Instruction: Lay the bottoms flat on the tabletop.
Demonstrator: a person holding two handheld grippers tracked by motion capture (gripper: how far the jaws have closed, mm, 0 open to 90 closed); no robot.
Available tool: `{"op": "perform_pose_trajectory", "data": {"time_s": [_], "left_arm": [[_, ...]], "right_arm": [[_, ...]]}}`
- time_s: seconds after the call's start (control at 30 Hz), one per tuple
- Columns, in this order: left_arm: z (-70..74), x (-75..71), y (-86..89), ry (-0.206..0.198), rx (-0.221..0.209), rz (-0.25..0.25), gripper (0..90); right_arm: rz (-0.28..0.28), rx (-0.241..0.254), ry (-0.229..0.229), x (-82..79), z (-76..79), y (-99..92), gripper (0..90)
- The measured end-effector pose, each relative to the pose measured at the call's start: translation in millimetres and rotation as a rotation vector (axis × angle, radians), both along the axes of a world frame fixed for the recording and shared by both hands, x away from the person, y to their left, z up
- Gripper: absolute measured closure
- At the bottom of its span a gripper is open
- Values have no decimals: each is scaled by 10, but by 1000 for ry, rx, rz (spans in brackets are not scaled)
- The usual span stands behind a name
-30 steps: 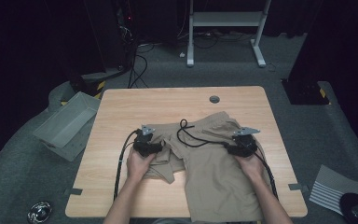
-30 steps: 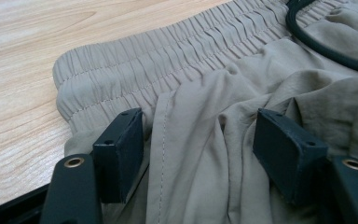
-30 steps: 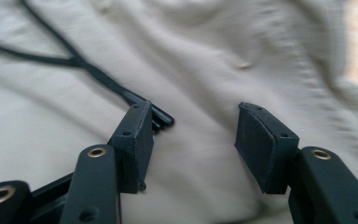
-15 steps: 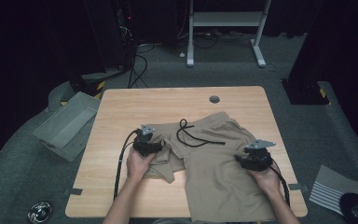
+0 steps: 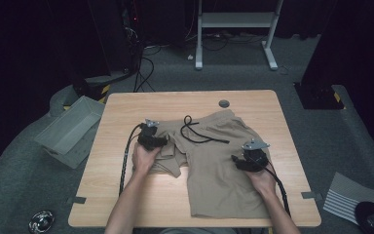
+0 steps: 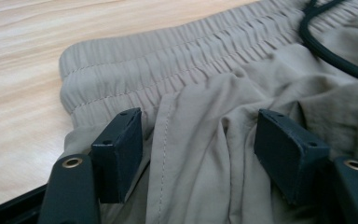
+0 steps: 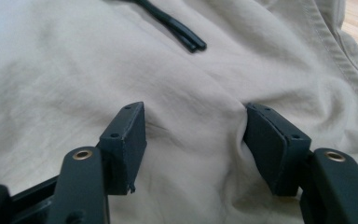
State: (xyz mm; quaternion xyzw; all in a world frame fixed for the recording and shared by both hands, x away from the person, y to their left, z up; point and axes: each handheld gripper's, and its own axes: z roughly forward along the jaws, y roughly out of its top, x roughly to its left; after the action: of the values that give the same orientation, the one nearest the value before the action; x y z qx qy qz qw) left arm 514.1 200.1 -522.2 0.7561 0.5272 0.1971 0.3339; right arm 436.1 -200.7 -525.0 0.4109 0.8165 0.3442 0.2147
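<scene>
A grey bin (image 5: 68,129) is sitting on the floor off the tabletop's (image 5: 126,195) left edge. On the tabletop, the left tool (image 5: 159,142) is resting, jaws apart, on the bunched left side of the khaki shorts (image 5: 214,170), beside the waistband (image 6: 177,56). A black drawstring (image 5: 199,134) is lying across the middle. The right tool (image 5: 237,161), jaws apart, is pressing on the right leg, near the right edge.

Parted tongs (image 7: 193,140) on beige shorts (image 7: 74,70)
</scene>
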Motion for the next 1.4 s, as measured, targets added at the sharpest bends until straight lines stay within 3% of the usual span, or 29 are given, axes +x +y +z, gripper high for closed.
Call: {"op": "perform_pose_trajectory", "data": {"time_s": [0.1,0.2,0.23,0.37,0.43,0.53,0.67,0.73,0.8,0.87,0.93,1.0,1.17,1.23,1.4], "left_arm": [[73,35,50,40,-41,20,358],[178,-103,93,11,-113,11,364],[218,-178,103,-3,-115,4,367],[300,-501,155,-2,-88,-13,374],[252,-667,167,13,-84,-32,375],[137,-826,154,21,-26,-51,399],[35,-732,119,8,17,-38,437],[42,-588,81,-13,64,-36,429],[66,-402,57,-4,106,-18,395],[73,-226,58,33,78,17,365],[64,-150,78,49,36,36,349],[78,-193,83,54,28,45,351],[174,-593,82,-41,-8,-8,363],[170,-702,111,-45,-36,-18,362],[65,-734,106,-3,-18,-20,424]], "right_arm": [[-47,24,27,70,0,-6,365],[-55,6,6,63,-1,18,357],[-55,-2,-1,55,0,24,357],[-51,-12,-11,46,0,32,358],[-51,-13,-11,42,0,34,358],[-50,-14,-14,39,-1,37,358],[-48,-14,-13,38,-1,37,358],[-49,-14,-13,37,-1,37,358],[-50,-14,-13,34,-1,34,358],[-51,-12,-11,37,-1,30,358],[-55,-9,-8,40,-1,25,357],[-63,-4,-2,37,0,21,357],[-62,-2,0,37,0,15,357],[-62,-3,-1,36,0,17,357],[-63,-4,-4,26,-1,17,357]]}}
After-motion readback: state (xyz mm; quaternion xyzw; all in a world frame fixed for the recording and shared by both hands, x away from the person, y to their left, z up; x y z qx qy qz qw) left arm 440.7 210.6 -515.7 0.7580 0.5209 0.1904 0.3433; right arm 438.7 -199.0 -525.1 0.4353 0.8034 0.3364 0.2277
